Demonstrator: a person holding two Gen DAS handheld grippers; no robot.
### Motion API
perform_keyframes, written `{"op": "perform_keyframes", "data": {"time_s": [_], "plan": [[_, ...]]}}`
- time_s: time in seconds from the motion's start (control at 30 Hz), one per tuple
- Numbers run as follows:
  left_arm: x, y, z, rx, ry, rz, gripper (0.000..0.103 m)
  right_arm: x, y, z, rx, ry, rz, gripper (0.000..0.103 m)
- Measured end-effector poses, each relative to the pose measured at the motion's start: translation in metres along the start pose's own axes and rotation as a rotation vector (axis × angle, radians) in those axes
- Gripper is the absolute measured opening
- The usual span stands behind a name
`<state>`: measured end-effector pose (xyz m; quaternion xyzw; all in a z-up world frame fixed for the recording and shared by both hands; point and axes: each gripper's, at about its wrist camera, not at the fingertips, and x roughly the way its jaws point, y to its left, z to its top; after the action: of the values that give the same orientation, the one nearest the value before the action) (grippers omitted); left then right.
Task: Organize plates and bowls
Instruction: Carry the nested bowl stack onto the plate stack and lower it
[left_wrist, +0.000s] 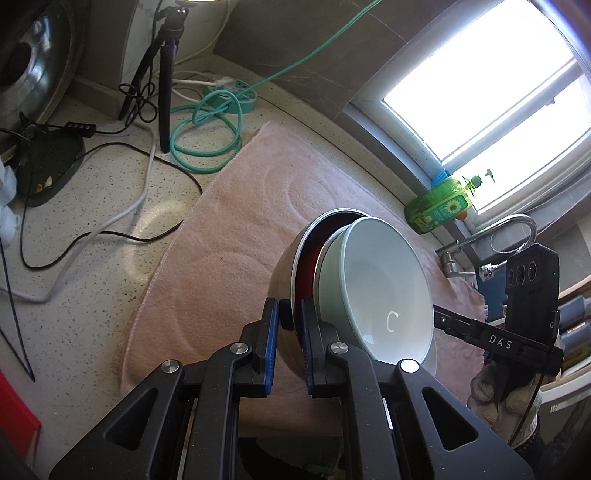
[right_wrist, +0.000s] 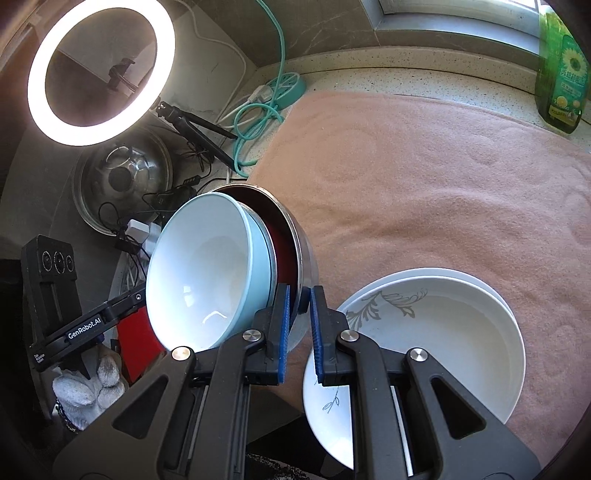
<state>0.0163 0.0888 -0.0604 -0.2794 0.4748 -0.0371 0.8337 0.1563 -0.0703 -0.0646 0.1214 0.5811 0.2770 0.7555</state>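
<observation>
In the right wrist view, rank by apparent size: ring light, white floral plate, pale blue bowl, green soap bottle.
1. white floral plate, though nearness inflates it
2. ring light and pale blue bowl: too alike to rank
3. green soap bottle, partly cut off

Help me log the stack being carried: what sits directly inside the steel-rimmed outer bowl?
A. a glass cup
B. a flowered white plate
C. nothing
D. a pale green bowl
D: a pale green bowl nests inside the steel-rimmed bowl, both grippers' fingers clamped on the steel rim.
</observation>
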Motion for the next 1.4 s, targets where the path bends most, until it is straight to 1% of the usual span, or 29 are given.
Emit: {"op": "perform_keyframes", "data": {"time_s": [0.17,0.3,0.63,0.77,1.0,1.4], "plan": [[-0.004,-0.024,0.000,0.043,-0.010,-0.038,0.009,-0.026,-0.014,-0.009,0.027,-0.032,-0.015,0.011],[0.000,-0.043,-0.001,0.081,0.000,-0.067,0.009,-0.045,-0.029,-0.020,0.059,-0.056,-0.031,0.011],[0.031,-0.082,-0.012,0.168,0.087,-0.119,0.009,-0.077,-0.070,-0.051,0.149,-0.090,-0.087,0.011],[0.042,-0.094,-0.019,0.192,0.121,-0.126,0.009,-0.080,-0.083,-0.062,0.178,-0.089,-0.110,0.011],[0.058,-0.102,-0.031,0.221,0.183,-0.126,0.009,-0.080,-0.097,-0.077,0.217,-0.080,-0.122,0.011],[0.065,-0.105,-0.039,0.232,0.215,-0.113,0.009,-0.075,-0.105,-0.086,0.239,-0.061,-0.114,0.011]]}}
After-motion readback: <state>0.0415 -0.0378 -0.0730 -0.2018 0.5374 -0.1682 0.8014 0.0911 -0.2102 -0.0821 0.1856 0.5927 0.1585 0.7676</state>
